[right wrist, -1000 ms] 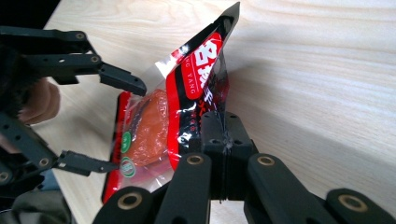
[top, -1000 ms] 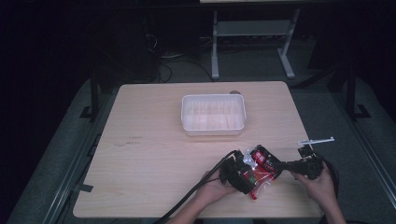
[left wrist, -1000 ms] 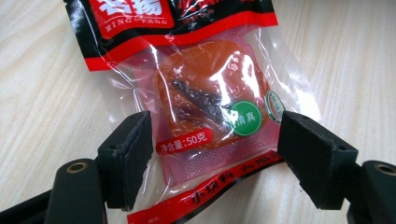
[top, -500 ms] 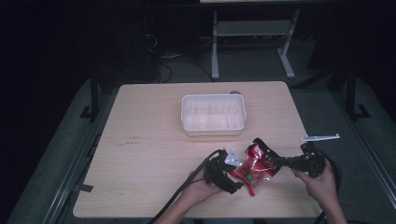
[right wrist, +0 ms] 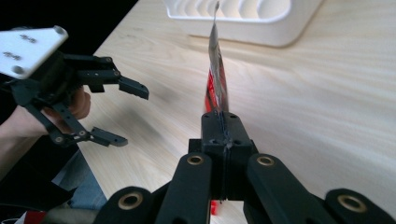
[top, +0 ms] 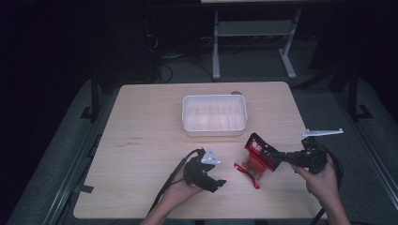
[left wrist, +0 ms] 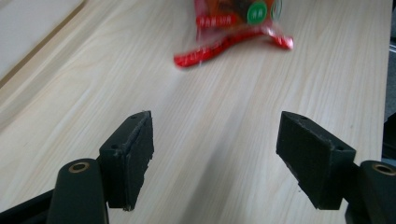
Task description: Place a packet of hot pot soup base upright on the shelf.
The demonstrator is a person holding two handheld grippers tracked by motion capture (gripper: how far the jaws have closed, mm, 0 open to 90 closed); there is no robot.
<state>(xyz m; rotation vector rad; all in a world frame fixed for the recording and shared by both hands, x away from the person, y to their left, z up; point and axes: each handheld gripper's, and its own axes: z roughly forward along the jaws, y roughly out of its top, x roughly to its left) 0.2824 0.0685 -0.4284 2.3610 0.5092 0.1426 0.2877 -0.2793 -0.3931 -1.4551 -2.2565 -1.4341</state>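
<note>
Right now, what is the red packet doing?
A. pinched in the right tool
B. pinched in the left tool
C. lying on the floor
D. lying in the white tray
A: the right tool is shut on the edge of the red packet, while the left tool stands open over bare table.

red snack packet (top: 259, 159) – glossy, crinkled, tilted on edge – its lower seal touching the table near the front edge.

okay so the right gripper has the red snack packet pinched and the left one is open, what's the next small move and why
Probably carry the red snack packet toward the white tray. The right gripper is shut on its edge with the packet lifted, the left gripper is open and apart from it, and the tray stands just beyond.
</note>
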